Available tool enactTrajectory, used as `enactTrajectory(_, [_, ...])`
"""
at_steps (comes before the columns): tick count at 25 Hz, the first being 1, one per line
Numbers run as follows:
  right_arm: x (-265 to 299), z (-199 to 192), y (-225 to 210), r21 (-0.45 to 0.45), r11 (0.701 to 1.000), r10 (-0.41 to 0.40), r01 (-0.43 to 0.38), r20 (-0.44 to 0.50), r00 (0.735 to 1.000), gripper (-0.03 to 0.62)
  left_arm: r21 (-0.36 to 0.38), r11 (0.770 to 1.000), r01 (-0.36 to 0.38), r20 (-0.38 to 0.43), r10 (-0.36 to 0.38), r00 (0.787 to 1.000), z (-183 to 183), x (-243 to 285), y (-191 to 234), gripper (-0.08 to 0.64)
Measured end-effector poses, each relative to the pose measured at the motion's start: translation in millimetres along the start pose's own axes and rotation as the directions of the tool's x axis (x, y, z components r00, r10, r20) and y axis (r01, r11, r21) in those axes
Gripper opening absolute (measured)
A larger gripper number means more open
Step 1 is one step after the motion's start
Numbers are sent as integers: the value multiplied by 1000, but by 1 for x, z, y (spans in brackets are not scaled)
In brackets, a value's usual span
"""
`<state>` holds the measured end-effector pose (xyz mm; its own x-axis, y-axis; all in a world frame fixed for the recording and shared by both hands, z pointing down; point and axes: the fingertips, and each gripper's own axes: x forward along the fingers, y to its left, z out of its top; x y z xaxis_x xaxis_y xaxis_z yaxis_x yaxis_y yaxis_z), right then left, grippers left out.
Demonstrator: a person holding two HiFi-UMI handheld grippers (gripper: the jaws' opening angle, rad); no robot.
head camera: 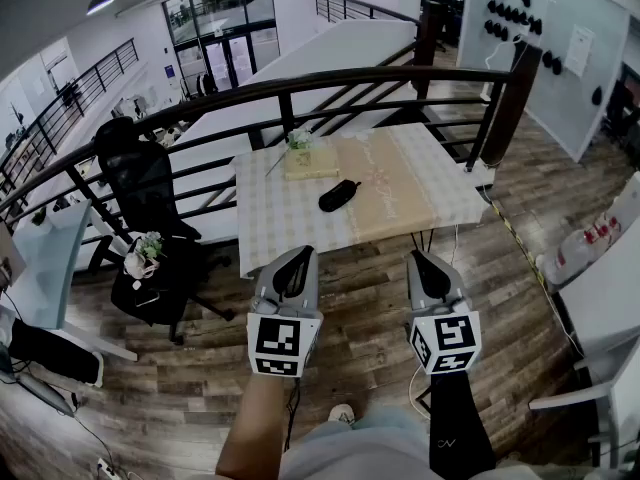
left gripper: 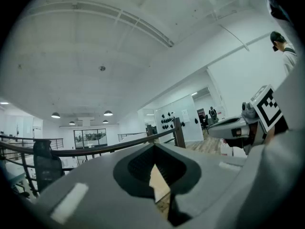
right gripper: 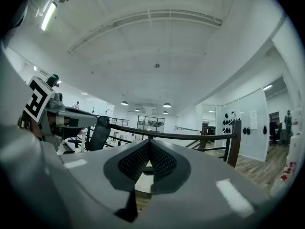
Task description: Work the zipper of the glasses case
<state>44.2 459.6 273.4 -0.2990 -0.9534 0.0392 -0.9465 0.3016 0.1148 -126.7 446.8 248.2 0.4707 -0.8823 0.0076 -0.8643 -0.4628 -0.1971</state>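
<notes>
The black glasses case (head camera: 340, 195) lies near the middle of a table with a checked cloth (head camera: 280, 223), far ahead of both grippers. My left gripper (head camera: 298, 258) and right gripper (head camera: 422, 260) are held level side by side over the wood floor, short of the table's front edge. In the left gripper view the left gripper (left gripper: 153, 149) has its jaws meeting with nothing between them. The right gripper (right gripper: 149, 144) is likewise shut and empty, and the case (right gripper: 148, 171) shows as a small dark shape beyond its jaws.
A flat box with flowers (head camera: 310, 160) sits on the table behind the case. A dark curved railing (head camera: 300, 83) runs behind the table. A black office chair (head camera: 140, 183) and a low black stand with flowers (head camera: 150, 268) are at the left; white furniture (head camera: 610, 278) is at the right.
</notes>
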Motion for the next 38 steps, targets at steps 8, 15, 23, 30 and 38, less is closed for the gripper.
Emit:
enactTrajectory(8, [-4,-5,-1,-9,1000,10,-10,-25,1000,29,7,1000,8,1,-8,1000,1,-5,-4,9])
enactTrajectory(15, [-3,-6,3,-9,1000,19,-19,-28,999,31,21,1000,-6,-3,6,1000,0,-7,-3,9])
enactTrajectory(23, [-1,-10,11,-5,1000,30,-30,-20,999,173,28,1000,6,3,-6,1000,0,-10,-4,9])
enactTrajectory(30, [-2,-15,7,-1,1000,28,-28,-11,1000,175,22,1000,6,0,-6,1000,-5,-3,-4,9])
enactTrajectory(38, [29,-23,-11,8,999,47,-47,-12,999,176,20,1000,-12,-13,12,1000,-11,32,5,9])
